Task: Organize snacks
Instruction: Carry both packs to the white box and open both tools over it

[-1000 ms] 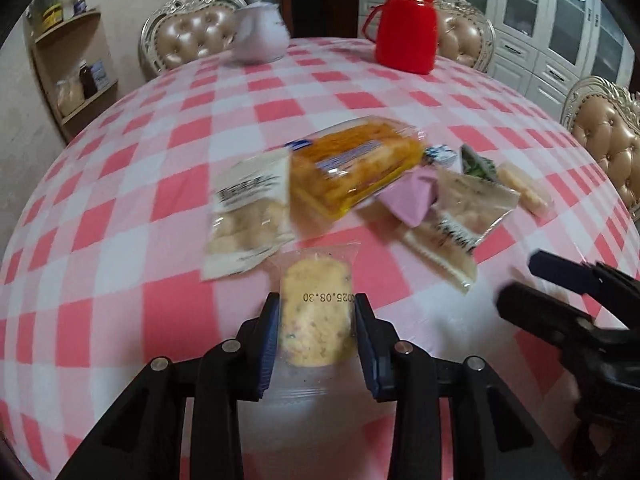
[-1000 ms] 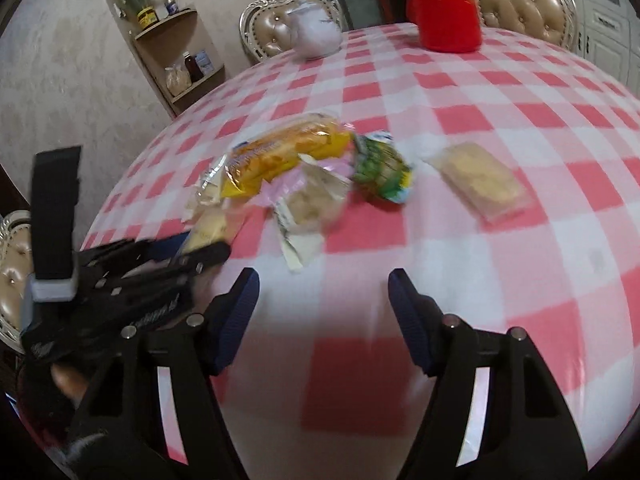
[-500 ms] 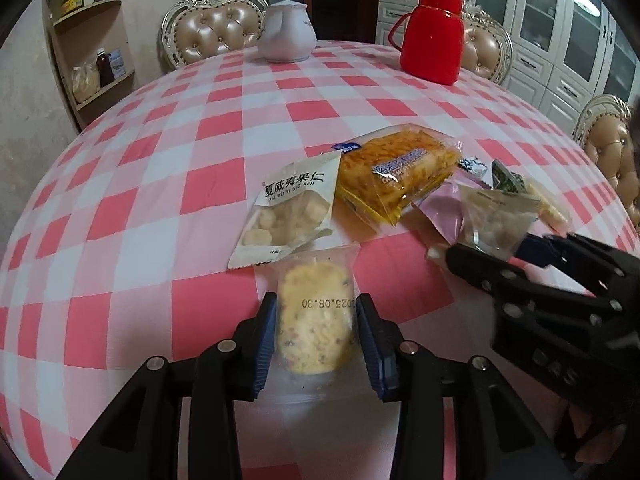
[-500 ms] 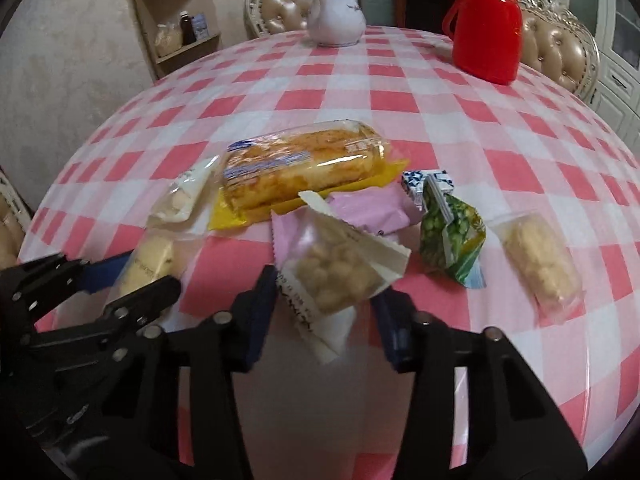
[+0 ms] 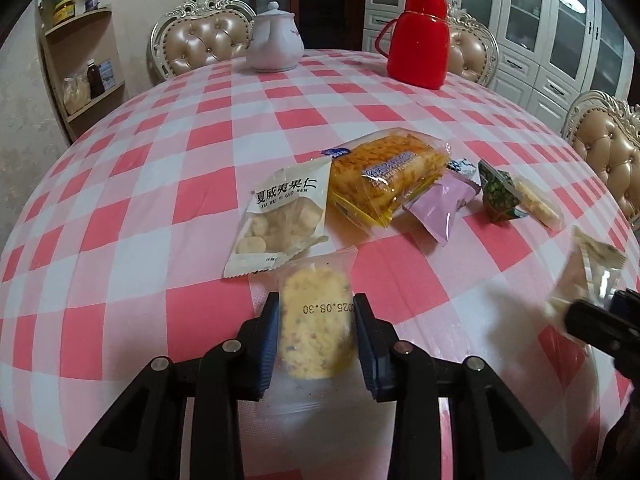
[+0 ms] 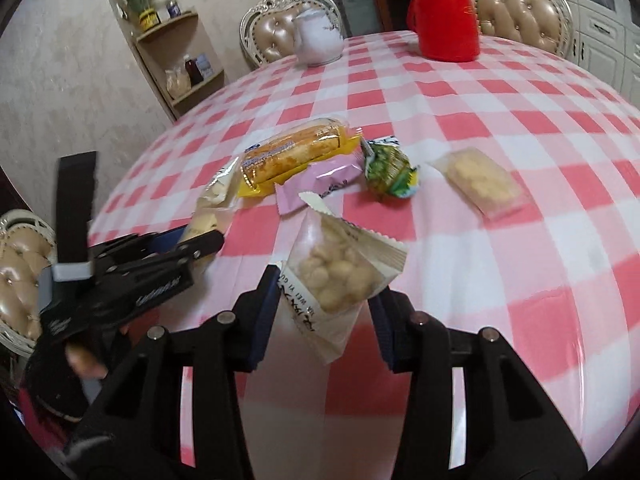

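My left gripper [image 5: 316, 336] is shut on a clear-wrapped yellow biscuit packet [image 5: 316, 332] low over the checked table. My right gripper [image 6: 326, 304] is shut on a white nut packet [image 6: 340, 268] and holds it lifted above the cloth; it shows blurred at the right edge of the left wrist view [image 5: 592, 268]. On the table lie a second white nut packet [image 5: 280, 216], a long orange cake packet [image 5: 384, 176], a pink sachet [image 5: 440, 204], a green sachet [image 5: 498, 192] and another clear biscuit packet [image 6: 480, 180].
A white teapot [image 5: 274, 38] and a red thermos jug [image 5: 420, 40] stand at the table's far side. Padded chairs [image 5: 200, 48] ring the table. A corner shelf [image 6: 176, 60] stands by the left wall. The left gripper body [image 6: 120, 272] is at my right gripper's left.
My right gripper closed on the white nut packet in the pile and lifted it back towards me and to the right. The left gripper kept its hold on the biscuit packet.
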`<state>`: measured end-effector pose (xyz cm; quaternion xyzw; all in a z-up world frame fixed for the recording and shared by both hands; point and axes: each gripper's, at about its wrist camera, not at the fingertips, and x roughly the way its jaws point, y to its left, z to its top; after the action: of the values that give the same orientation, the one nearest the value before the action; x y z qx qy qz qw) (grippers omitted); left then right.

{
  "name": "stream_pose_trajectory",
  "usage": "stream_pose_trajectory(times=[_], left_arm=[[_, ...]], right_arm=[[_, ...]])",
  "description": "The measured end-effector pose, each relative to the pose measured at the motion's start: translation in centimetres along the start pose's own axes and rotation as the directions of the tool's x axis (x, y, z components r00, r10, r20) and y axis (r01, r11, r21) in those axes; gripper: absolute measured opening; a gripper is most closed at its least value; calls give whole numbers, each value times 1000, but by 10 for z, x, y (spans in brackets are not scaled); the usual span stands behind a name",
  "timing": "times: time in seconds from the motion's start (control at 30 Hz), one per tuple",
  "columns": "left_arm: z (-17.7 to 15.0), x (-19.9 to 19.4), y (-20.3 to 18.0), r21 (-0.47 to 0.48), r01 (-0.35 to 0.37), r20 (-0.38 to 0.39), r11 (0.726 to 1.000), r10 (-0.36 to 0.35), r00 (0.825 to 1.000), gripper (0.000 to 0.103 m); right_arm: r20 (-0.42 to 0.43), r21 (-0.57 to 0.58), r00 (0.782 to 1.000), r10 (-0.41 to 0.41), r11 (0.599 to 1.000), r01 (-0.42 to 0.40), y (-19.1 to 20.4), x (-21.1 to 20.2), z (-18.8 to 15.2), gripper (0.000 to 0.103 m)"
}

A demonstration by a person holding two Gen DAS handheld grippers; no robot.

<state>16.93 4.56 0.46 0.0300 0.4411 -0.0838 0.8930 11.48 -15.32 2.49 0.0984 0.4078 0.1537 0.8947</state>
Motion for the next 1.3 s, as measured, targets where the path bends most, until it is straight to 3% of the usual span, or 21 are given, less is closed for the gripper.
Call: stream_pose_trajectory(times=[0.23, 0.4, 0.73, 0.97, 1.3], left_arm=[[-8, -20, 11, -80, 33, 43, 996, -30, 999, 36], [-27, -26, 9, -129, 3, 53, 992, 4, 999, 36], [-61, -74, 5, -244, 6, 168, 970, 36, 985, 36], [-84, -87, 5, -305, 12, 180, 952, 45, 983, 36], [-120, -132, -2, -341, -9, 238, 940, 95, 967, 36]], right_arm=[[58, 20, 998, 39, 999, -40, -1, -37, -12, 48], [42, 27, 997, 61, 998, -62, 1, -36, -14, 48], [17, 20, 997, 72, 997, -73, 2, -23, -20, 48], [23, 24, 993, 114, 993, -114, 10, -28, -30, 48], [32, -18, 992, 124, 992, -124, 31, -40, -50, 48]])
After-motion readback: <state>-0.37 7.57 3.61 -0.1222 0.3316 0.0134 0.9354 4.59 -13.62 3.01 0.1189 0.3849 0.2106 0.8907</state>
